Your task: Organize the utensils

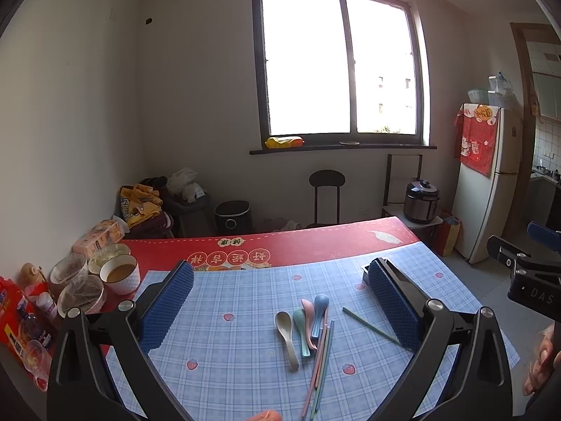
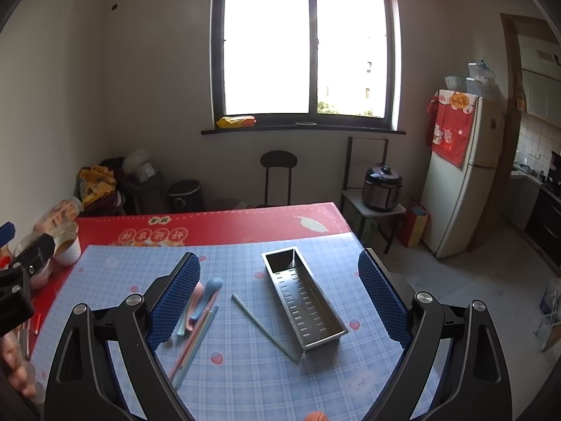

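While nothing is yet gripped, best to begin with one piece at a time: lower over a single handle, close across its narrow width, lift clear of its neighbours, then lay it lengthwise in the tray.

Left gripper [image 1: 280,293]: spread wide and empty, hovering above the blue checked cloth [image 1: 228,361]. Below and between the pads, a touch right of centre: the cluster of spoons [image 1: 304,322], bowls pointing away, with pastel chopsticks [image 1: 320,361] touching alongside. Nearer the right pad, a lone green chopstick [image 1: 370,326], lying apart at a slant.

Right gripper [image 2: 278,293]: likewise parted, holding nothing. Partly hidden behind its left pad, the same spoons [image 2: 207,296]; then the stray chopstick [image 2: 263,326] slanting down to the near corner of the metal tray [image 2: 301,298], which sits empty between the pads, right of centre, long axis pointing away.
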`<state>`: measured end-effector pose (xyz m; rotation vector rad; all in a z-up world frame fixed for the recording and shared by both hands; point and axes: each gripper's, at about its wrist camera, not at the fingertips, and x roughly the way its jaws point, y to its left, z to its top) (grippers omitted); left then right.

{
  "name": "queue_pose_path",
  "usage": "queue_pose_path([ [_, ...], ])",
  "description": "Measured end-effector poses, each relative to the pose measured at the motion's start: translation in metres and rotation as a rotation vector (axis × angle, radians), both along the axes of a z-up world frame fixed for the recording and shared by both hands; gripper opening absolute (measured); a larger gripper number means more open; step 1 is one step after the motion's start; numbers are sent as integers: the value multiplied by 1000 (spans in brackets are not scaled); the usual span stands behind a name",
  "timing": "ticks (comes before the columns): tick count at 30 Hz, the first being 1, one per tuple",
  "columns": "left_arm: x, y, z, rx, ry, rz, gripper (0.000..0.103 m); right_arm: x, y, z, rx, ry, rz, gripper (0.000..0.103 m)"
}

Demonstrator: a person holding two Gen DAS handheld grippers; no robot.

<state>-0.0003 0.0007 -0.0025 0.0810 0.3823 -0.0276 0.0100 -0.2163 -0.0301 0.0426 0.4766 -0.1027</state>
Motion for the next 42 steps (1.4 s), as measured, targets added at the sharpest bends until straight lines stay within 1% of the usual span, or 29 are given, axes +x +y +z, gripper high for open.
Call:
queue_pose_path([
  [42,1,-1,-1,-2,1,-9,98,6,-1,-3,11,24,0,89],
])
